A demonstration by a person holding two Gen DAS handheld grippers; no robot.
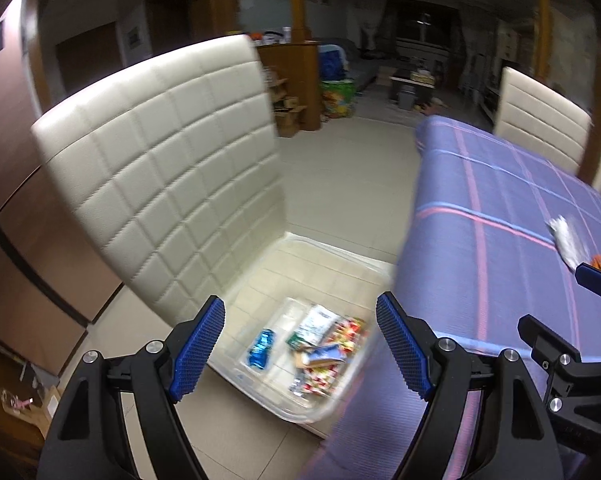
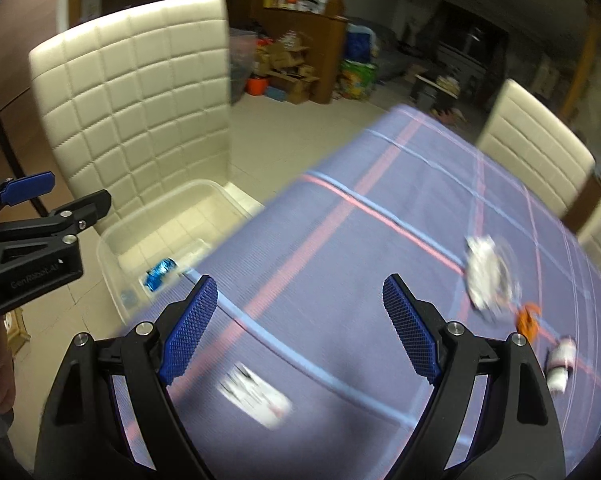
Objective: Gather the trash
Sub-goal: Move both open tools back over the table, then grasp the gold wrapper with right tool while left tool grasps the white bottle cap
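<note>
Your left gripper [image 1: 300,346] jaws spread over clear plastic bin [image 1: 340,268] of wrappers [image 1: 324,344], your right gripper [image 2: 298,328] jaws spread above purple plaid worktop [image 2: 340,248], crumpled white wrapper [image 2: 486,276] at two o'clock.

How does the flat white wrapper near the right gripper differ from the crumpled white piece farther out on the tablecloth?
The flat white wrapper lies spread out and rectangular; the crumpled white piece is bunched and rounded.
The wrapper sits close to the right gripper, just below its open jaws; the crumpled piece lies farther out, to the gripper's right, next to an orange scrap.
Both are white, motion-blurred, and lie on the purple plaid tablecloth, not in the clear bin.
</note>
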